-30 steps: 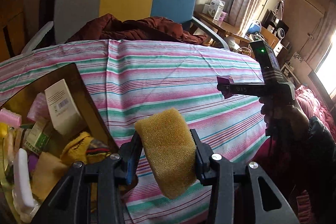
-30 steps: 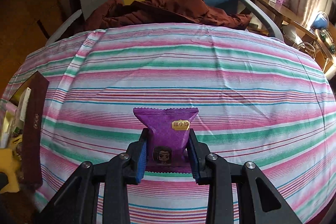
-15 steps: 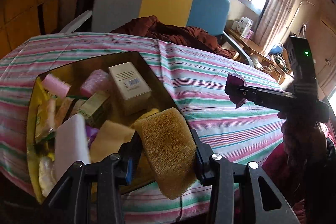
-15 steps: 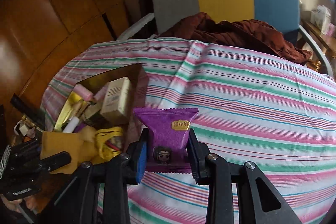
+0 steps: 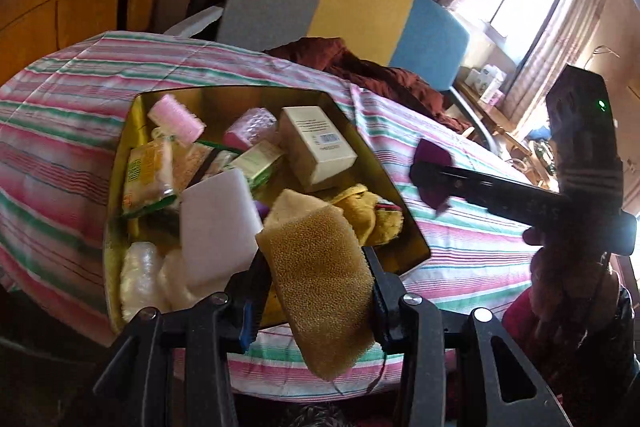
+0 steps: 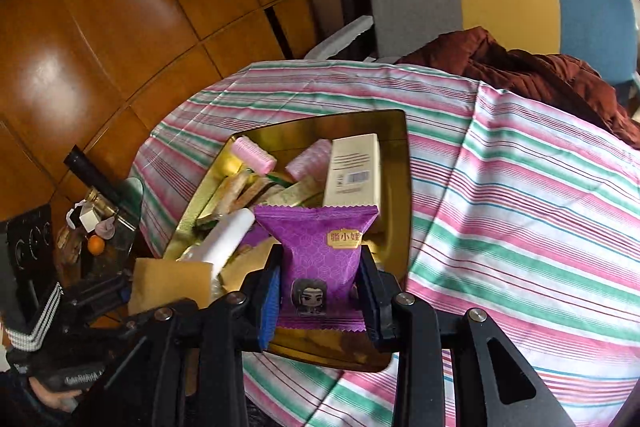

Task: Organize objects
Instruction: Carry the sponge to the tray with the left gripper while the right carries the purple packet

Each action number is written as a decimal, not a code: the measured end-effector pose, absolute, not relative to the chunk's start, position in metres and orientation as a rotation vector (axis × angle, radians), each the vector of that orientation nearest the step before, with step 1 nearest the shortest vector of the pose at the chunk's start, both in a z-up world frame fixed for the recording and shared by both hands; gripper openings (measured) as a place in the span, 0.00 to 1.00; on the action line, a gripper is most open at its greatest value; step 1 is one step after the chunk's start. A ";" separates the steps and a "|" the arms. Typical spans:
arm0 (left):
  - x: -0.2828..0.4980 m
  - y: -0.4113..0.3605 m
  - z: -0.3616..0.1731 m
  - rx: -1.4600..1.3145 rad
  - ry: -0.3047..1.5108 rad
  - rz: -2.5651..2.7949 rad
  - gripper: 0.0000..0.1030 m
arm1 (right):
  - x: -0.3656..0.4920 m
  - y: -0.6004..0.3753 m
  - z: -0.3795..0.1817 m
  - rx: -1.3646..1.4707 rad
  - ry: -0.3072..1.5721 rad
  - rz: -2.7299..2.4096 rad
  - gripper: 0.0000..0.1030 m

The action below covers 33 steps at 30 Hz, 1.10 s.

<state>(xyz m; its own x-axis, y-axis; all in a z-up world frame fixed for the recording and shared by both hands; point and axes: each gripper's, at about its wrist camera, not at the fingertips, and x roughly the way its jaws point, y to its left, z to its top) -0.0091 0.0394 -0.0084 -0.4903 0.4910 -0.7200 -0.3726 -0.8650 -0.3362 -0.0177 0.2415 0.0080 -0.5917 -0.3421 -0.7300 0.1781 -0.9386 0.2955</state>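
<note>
Each tool is clamped on its load, left tool point(image 5: 316, 291) on a yellow sponge point(image 5: 320, 291), right tool point(image 6: 318, 297) on a purple snack packet point(image 6: 320, 259), poised over the gold box point(image 6: 400, 187) for dropping in.

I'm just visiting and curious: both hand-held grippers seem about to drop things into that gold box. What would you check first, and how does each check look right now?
1. Left hand-held gripper holds the yellow sponge firmly: ok.
2. Right hand-held gripper holds the purple snack packet firmly: ok.
3. Sponge is over the gold box: ok, near its front edge.
4. Packet is over the box: ok.
5. Free room in the box: not ok, crowded; the white carton and white foam block fill much of it.
6. The two hand-held grippers are apart: ok.
</note>
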 end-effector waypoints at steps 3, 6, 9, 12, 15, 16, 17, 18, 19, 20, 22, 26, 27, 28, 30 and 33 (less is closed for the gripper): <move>-0.011 0.049 -0.009 -1.171 -0.166 2.319 0.42 | -0.018 0.236 0.010 1.226 -0.270 -2.547 0.34; -0.020 0.047 -0.005 -1.173 -0.182 2.344 0.42 | -0.018 0.232 0.011 1.230 -0.242 -2.537 0.34; -0.031 0.043 0.001 -1.161 -0.195 2.390 0.42 | -0.017 0.229 0.006 1.258 -0.209 -2.531 0.34; -0.038 0.041 0.003 -1.165 -0.164 2.440 0.42 | -0.017 0.232 -0.004 1.291 -0.236 -2.516 0.34; -0.042 0.042 0.004 -1.175 -0.109 2.492 0.42 | -0.016 0.230 -0.012 1.312 -0.241 -2.504 0.34; -0.043 0.044 0.004 -1.174 -0.092 2.511 0.43 | -0.015 0.229 -0.014 1.318 -0.236 -2.500 0.34; -0.044 0.045 0.004 -1.170 -0.072 2.525 0.43 | -0.015 0.227 -0.016 1.323 -0.228 -2.498 0.34; -0.047 0.045 0.005 -1.165 -0.053 2.539 0.43 | -0.015 0.226 -0.018 1.327 -0.219 -2.496 0.34; -0.048 0.046 0.005 -1.161 -0.034 2.553 0.43 | -0.014 0.225 -0.019 1.331 -0.208 -2.494 0.34; -0.048 0.048 0.006 -1.155 -0.016 2.562 0.43 | -0.013 0.224 -0.021 1.333 -0.199 -2.493 0.34; -0.050 0.051 0.006 -1.146 0.002 2.570 0.43 | -0.011 0.222 -0.022 1.335 -0.189 -2.491 0.34; -0.055 0.058 0.008 -1.134 0.031 2.573 0.43 | -0.011 0.222 -0.025 1.338 -0.187 -2.488 0.34; -0.056 0.060 0.008 -1.133 0.039 2.572 0.43 | -0.011 0.222 -0.025 1.338 -0.189 -2.486 0.34; -0.058 0.062 0.008 -1.132 0.048 2.572 0.43 | -0.011 0.222 -0.026 1.339 -0.191 -2.484 0.34; -0.061 0.066 0.007 -1.133 0.062 2.572 0.43 | -0.012 0.221 -0.027 1.341 -0.189 -2.478 0.35; -0.066 0.072 0.007 -1.134 0.073 2.569 0.43 | -0.012 0.219 -0.029 1.342 -0.185 -2.473 0.35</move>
<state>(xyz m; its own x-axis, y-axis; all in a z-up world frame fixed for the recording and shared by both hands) -0.0656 0.0717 0.0071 -0.6281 0.2782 -0.7267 -0.3191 -0.9439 -0.0856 -0.0125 0.2193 -0.0286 -0.5072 -0.3387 -0.7925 0.2171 -0.9401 0.2628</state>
